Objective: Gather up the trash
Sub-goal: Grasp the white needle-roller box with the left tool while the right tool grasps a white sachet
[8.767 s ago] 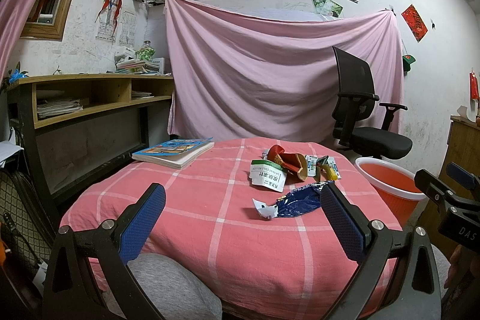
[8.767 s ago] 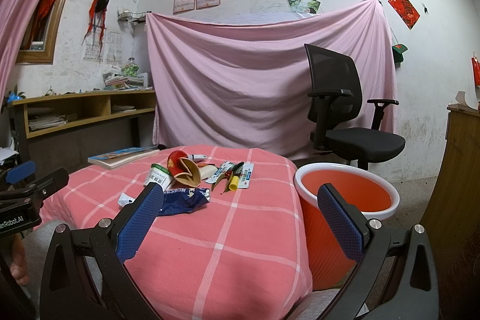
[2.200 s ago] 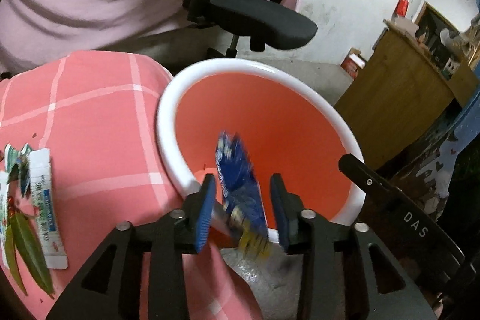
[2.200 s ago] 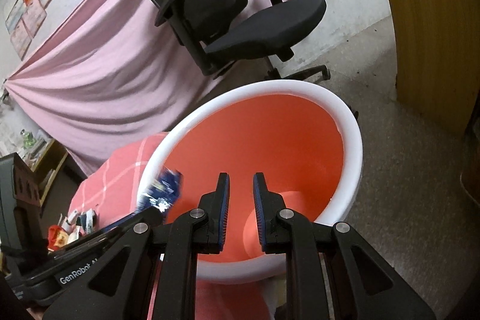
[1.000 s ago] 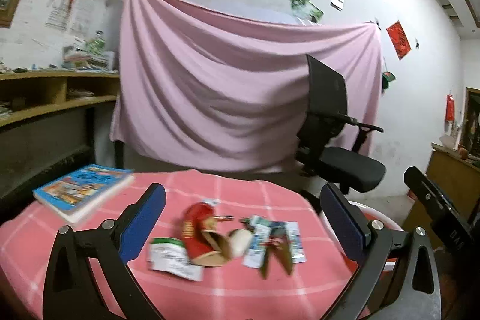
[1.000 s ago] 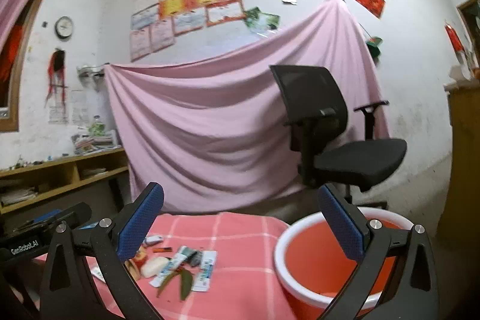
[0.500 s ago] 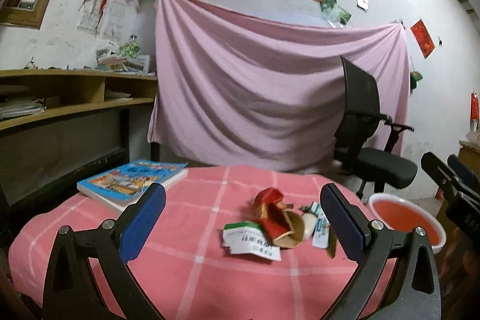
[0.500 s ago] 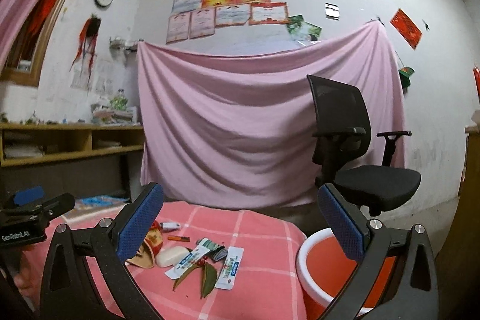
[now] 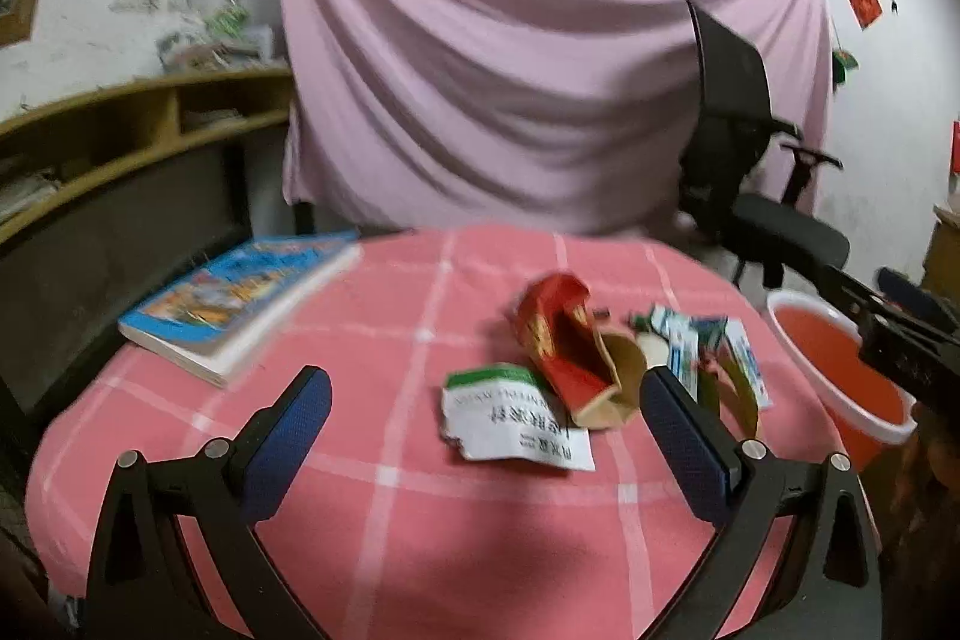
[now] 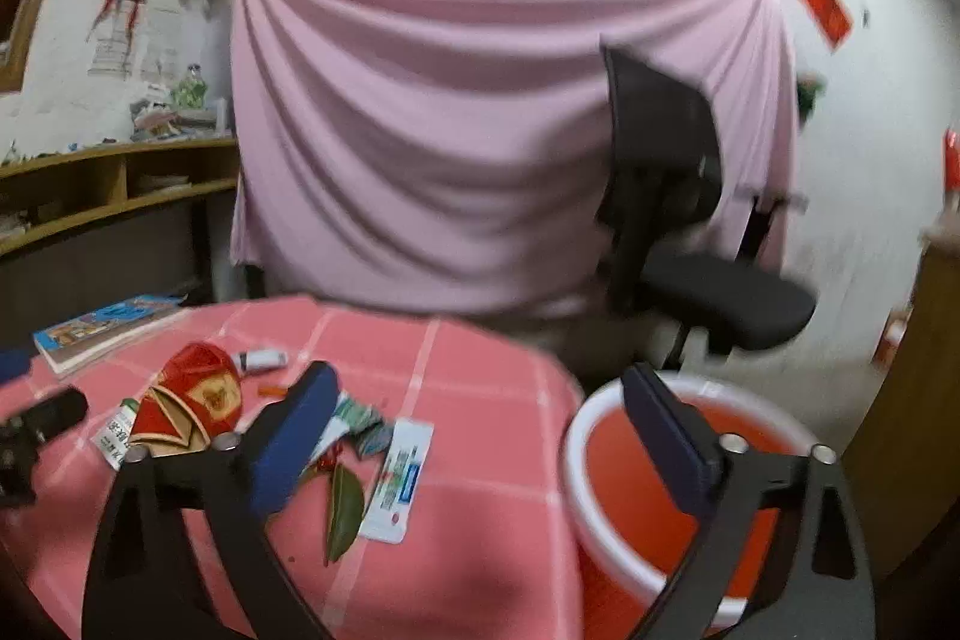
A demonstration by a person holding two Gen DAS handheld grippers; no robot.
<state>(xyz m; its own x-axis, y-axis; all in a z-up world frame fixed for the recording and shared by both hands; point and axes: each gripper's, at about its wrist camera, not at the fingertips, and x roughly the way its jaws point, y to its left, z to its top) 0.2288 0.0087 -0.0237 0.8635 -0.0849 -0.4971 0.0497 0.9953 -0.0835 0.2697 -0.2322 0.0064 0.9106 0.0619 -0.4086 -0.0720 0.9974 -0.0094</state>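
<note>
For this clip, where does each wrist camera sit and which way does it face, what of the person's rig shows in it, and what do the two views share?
Left wrist: sits on the left tongs, looking forward and down over the pink checked table at the white paper wrapper and red box; the right tongs' body shows at its right edge.
Right wrist: sits on the right tongs, facing table edge and orange bin; its jaws, empty, have just been closing slightly.
Shared: red box, book, bin, black office chair, pink sheet.

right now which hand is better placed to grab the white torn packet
Left. The white torn packet lies straight ahead between the open left tongs; the right tongs face the table edge and bin.
</note>
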